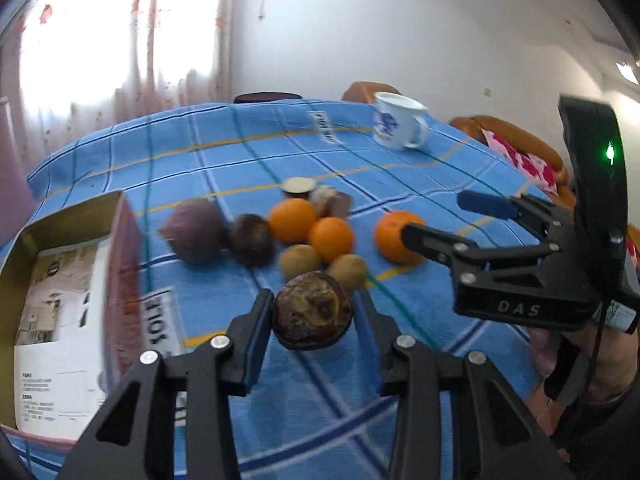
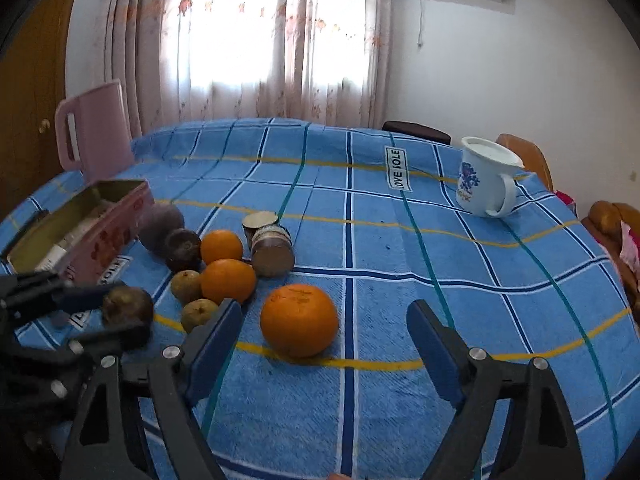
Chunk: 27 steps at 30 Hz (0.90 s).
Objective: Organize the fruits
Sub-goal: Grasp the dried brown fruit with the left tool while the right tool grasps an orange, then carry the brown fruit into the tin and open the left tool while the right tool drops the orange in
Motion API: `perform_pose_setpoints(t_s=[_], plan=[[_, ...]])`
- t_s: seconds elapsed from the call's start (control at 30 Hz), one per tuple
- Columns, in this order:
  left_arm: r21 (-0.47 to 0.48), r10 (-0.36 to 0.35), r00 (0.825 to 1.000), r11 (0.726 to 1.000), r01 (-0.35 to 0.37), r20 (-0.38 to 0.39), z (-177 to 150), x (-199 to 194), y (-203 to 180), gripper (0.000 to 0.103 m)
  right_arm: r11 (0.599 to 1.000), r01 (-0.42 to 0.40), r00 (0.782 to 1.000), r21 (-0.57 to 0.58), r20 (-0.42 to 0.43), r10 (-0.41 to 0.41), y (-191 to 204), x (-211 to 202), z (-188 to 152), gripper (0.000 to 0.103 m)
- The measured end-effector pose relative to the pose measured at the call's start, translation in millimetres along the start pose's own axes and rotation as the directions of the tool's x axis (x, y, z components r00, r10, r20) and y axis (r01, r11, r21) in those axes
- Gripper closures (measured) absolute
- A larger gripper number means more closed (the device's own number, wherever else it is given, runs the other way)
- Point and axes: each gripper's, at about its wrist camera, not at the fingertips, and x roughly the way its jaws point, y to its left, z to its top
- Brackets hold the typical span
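- Fruit lay clustered on a blue checked cloth (image 2: 400, 248), with an open pink tin (image 1: 60, 280) at the left edge of the group.
- Left gripper (image 1: 314, 312) was clamped on a brown, blotchy fruit (image 1: 313, 312); both pads pressed its sides. From the right wrist camera the same fruit (image 2: 127, 306) sat between those fingers, just beside the tin (image 2: 100, 216).
- Right gripper (image 2: 324, 344) stood wide, its pads on either side of a lone orange (image 2: 299, 320) without touching it. That orange (image 1: 396, 236) rested apart from the main cluster, on a yellow stripe.
- Two more oranges (image 2: 228, 280) touched each other in the cluster, with two small tan fruits (image 2: 186, 285) just in front of them.
- Two dark purple fruits (image 1: 196, 230) sat between the oranges and the tin.
- Small jars (image 2: 272, 254) stood behind the oranges.
- A white mug (image 2: 484, 182) stood well apart toward the far right; a pink jug (image 2: 96, 132) stood at the far left edge.
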Motion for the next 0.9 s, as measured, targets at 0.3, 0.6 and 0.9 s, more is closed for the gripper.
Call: perform_pose_setpoints(t_s=[0.3, 0.6, 0.9], plan=[[-0.056, 0.044, 0.999, 0.998, -0.043, 0.011, -0.7, -1.3, 32.6, 0.061, 0.998, -0.053, 0.993, -0.018, -0.105, 0.05, 3.9, 20.3, -3.0, 0.051], [-0.045, 0.025, 0.997, 0.999, -0.021, 0.08, 2.0, -25.0, 28.7, 0.061, 0.998, -0.059, 0.998, 0.007, -0.022, 0.059, 1.5, 6.0, -0.9, 0.055], [-0.077, 0.116, 0.98, 0.992, -0.104, 0.164, 10.0, -53.4, 58.1, 0.061, 0.994, -0.094, 0.992, -0.049, 0.084, 0.098, 28.7, -12.8, 16.8, 0.055]])
